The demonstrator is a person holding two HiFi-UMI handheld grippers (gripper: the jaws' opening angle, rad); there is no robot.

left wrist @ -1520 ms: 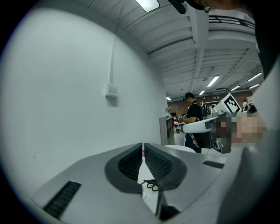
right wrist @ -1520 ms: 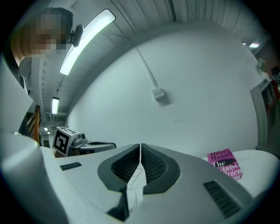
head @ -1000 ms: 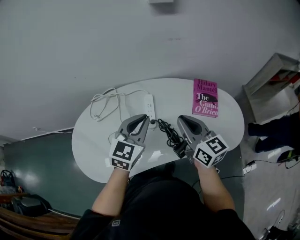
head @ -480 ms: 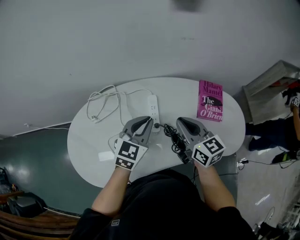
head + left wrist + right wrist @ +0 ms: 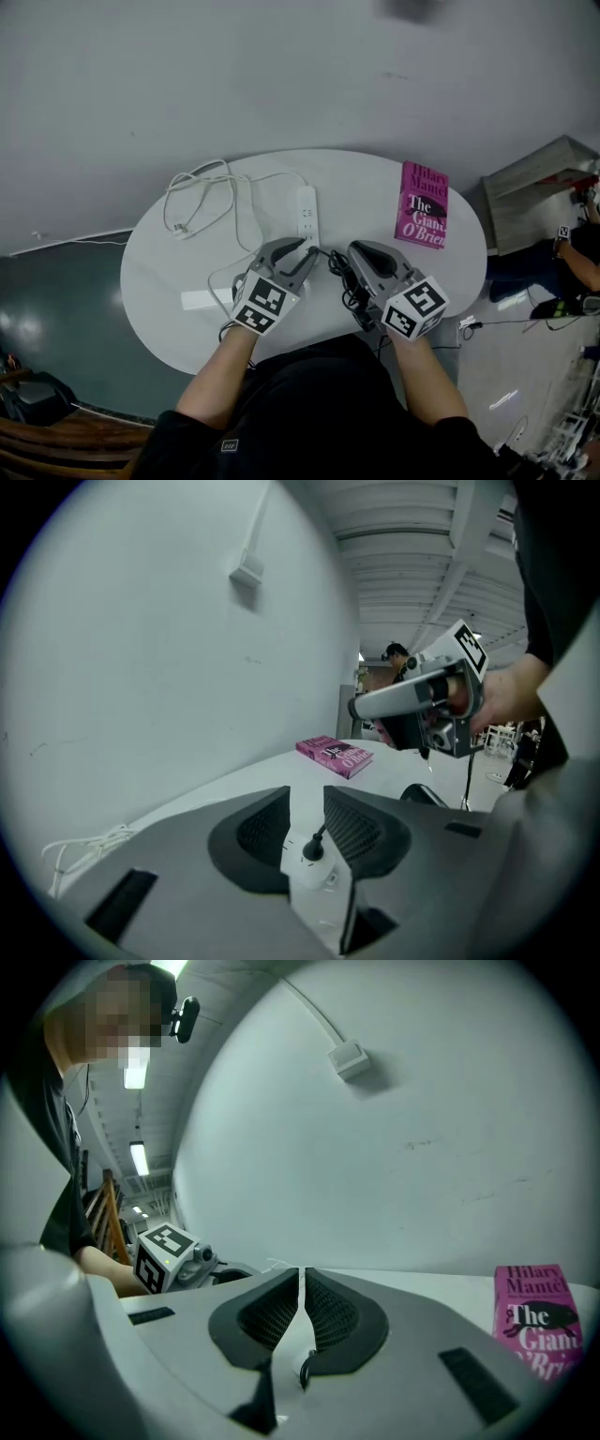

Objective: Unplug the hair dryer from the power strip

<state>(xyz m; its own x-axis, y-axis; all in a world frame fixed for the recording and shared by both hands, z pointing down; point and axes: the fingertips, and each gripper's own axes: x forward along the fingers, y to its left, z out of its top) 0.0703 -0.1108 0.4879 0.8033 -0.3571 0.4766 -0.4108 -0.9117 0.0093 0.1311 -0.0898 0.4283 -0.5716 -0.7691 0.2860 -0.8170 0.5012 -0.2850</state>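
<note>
On table: black plug in white strip.

I've got a white oval table. On it: a strip near the middle, a loose white cable to its left, a pink book at right, a tangled black cord in front, and a flat white slip front-left.

Workshop-like hall: ribbed ceiling, strip lights, white table, floor cables.
</note>
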